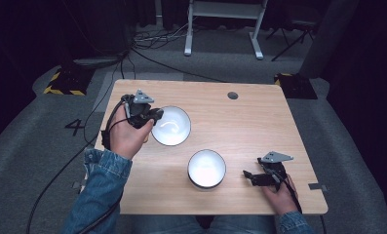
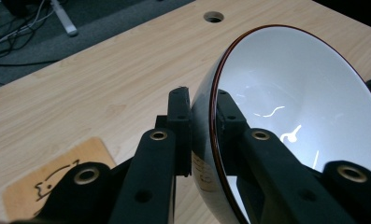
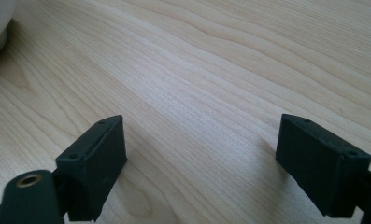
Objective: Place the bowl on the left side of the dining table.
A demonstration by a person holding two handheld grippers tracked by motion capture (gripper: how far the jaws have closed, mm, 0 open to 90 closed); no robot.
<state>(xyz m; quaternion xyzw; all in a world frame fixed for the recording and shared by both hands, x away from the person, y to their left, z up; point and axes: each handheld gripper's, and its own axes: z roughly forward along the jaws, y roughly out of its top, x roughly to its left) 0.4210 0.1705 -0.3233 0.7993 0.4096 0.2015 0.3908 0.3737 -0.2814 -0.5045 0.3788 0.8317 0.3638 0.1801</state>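
item: white bowl (image 2: 290, 93), my left gripper (image 1: 149, 116) jaws clamped on its rim, mid-carry; next, seat it in second bowl (image 1: 206, 167); right gripper (image 3: 202, 158) jaws wide, idle on surface (image 1: 249, 126).

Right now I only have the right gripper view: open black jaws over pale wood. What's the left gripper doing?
Observer: The left gripper is shut on the rim of a white bowl with a dark outside, one jaw inside, one outside.
Operator: Bowl flat on the table?
Observer: No, tilted; the left gripper view shows its opening turned sideways.
Operator: Anything near my right gripper?
Observer: A second white round bowl stands upright just left of the right gripper, apart from it.
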